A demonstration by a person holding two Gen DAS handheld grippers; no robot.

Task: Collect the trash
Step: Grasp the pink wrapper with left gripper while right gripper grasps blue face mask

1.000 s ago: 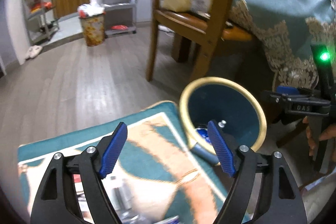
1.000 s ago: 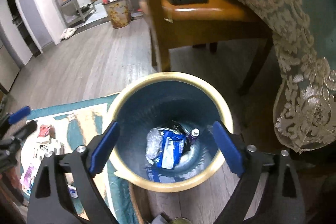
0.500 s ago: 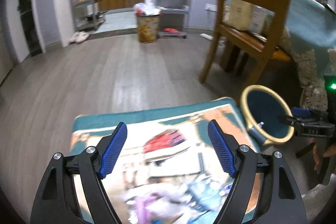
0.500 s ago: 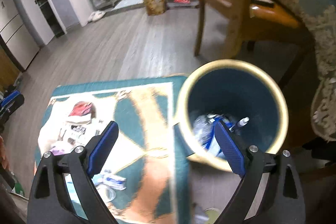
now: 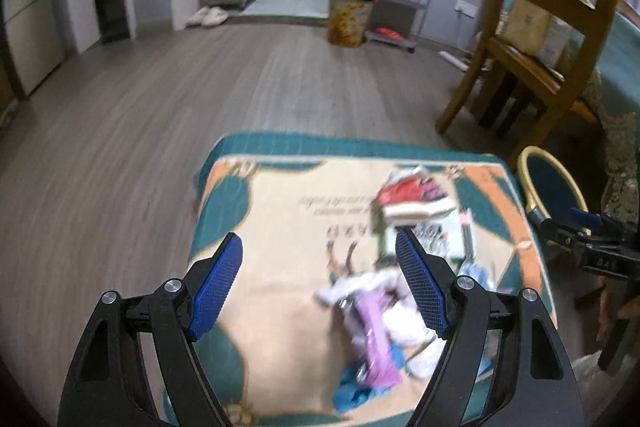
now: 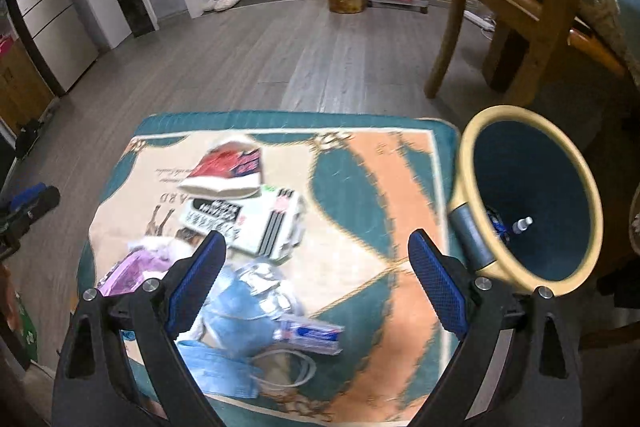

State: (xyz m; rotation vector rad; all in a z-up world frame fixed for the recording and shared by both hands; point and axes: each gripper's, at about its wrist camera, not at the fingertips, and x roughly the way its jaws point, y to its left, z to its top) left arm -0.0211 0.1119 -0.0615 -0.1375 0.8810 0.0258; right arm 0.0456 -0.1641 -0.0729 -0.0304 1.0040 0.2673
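Trash [image 6: 256,267] lay heaped on the rug [image 6: 380,187], under and just ahead of the right claw [image 6: 316,279], whose jaws stood wide apart and empty. The left claw [image 5: 320,283] hung equally open, trash to its right. Beyond the right claw's right finger stood the bin [image 6: 468,187].

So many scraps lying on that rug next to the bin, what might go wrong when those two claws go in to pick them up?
The pile is jumbled: the blue face mask overlaps a silvery wrapper, so the open right gripper may lift two things or snag the mask's ear loop. The bin leans tilted at the rug edge; a bump might tip it over. The flat white box looks wide for the open left gripper.
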